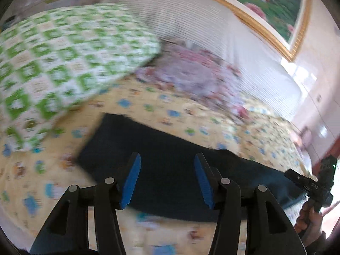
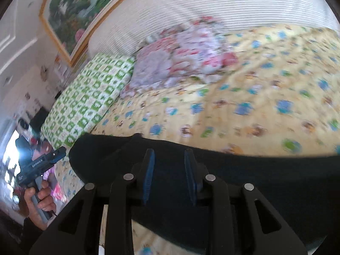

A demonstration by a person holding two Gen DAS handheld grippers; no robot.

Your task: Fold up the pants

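Observation:
Dark navy pants lie flat on the yellow patterned bedspread, stretching from lower left to right. My left gripper hovers over them, open and empty, blue pads wide apart. In the right wrist view the pants fill the lower part of the frame. My right gripper is above them, its blue pads apart with nothing between them. Each view shows the other hand-held gripper at its edge: the right one and the left one. Both views are motion-blurred.
A green-and-white checked pillow lies at the head of the bed, also in the right wrist view. A crumpled pink-and-lilac cloth sits beside it. A white ribbed headboard and a framed painting stand behind.

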